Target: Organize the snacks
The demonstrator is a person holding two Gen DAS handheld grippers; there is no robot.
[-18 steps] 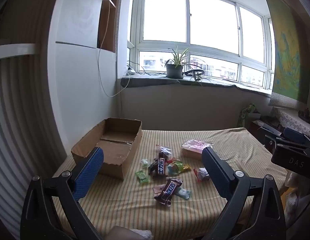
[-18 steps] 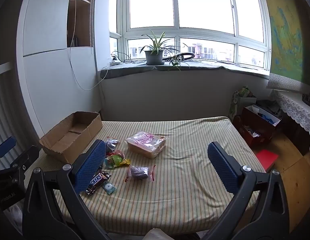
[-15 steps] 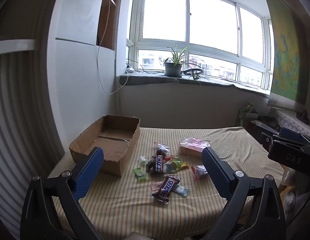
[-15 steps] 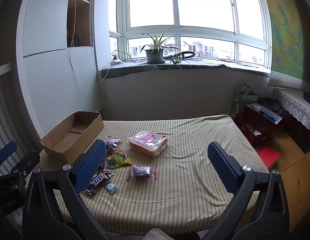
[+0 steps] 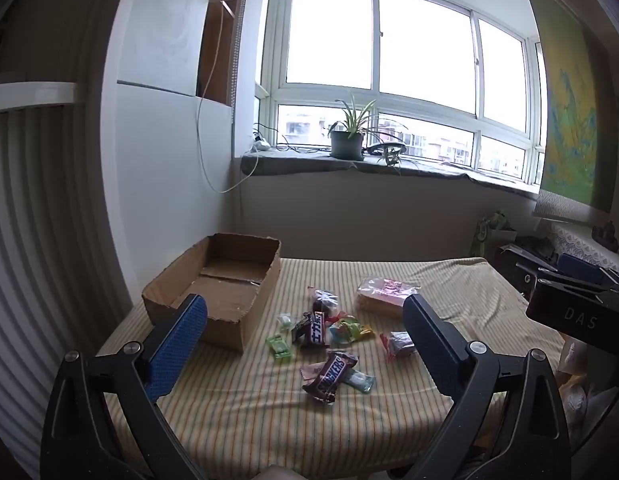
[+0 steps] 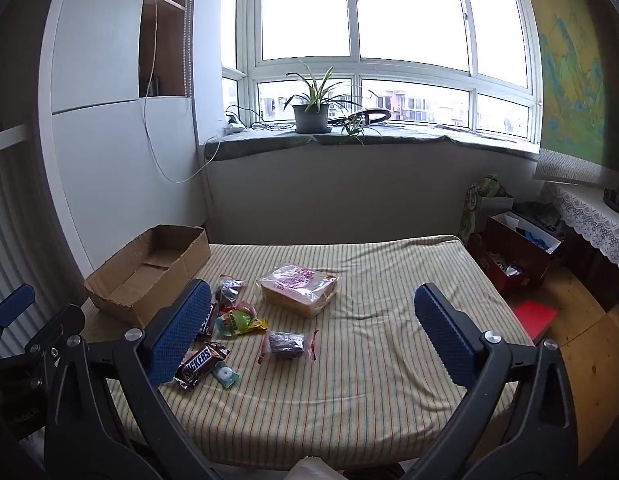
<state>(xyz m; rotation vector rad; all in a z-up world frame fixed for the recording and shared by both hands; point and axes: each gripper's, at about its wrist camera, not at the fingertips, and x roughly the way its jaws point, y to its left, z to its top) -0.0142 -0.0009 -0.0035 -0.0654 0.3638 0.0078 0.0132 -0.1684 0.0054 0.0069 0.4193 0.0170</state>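
Backed off slightly, both grippers, left [image 5: 305,334] and right [image 6: 311,326], gape over crinkly bright-wrapped snacks [image 5: 329,336].

Window [image 6: 365,12]: we see a wide, bright, multi-pane one above the sill.
Potted plant [image 6: 311,114]: we find it on the grey windowsill [image 5: 389,166], its long leaves drooping.
White cable [image 5: 205,160]: we see it hang down the wall left of the sill.
Wall hanging [image 6: 569,76]: we make out yellow, green and blue on the right wall.
Lace cloth [image 6: 589,220]: we see it draped over furniture at the right.
Red box [image 6: 517,256]: we see it open on the wooden floor [image 6: 581,344].
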